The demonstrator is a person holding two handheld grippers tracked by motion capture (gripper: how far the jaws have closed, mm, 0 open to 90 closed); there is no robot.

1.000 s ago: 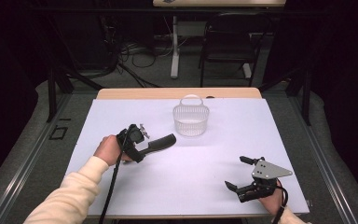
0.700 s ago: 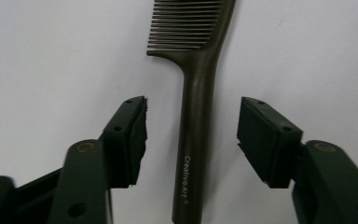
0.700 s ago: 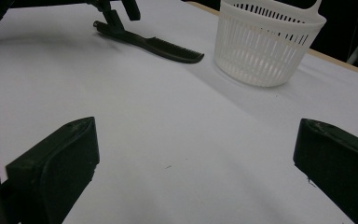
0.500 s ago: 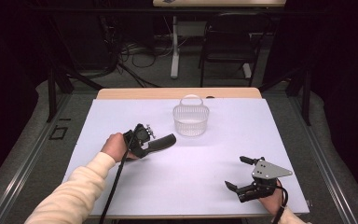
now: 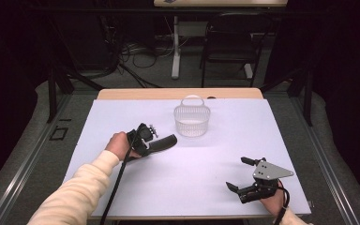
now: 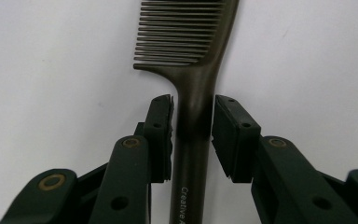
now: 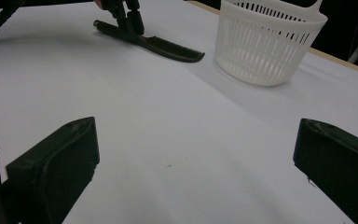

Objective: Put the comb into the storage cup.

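1. Comb (image 6: 196,93) is lying flat on the white worktop (image 5: 206,183), just left of the white basket (image 5: 191,121), with its teeth pointing toward the basket; I am working on its handle with the left hand-held gripper (image 6: 193,126).
2. I am watching the left jaws, which have just been closing: they are standing on either side of the handle just below the teeth. The left pad looks to be touching it, while a thin gap is showing at the right pad, so I am not calling it gripped yet.
3. I am judging that the squeeze should finish evenly, with the handle centred, so the comb is not twisting or skating on the smooth sheet.
4. I am planning to lift only once both pads are pressing, and to keep the comb level, since its toothed end is hanging well ahead of the grip.
5. I am keeping the right hand-held gripper (image 5: 244,175) parked near the front right corner, jaws wide apart and holding nothing, well apart from the comb.
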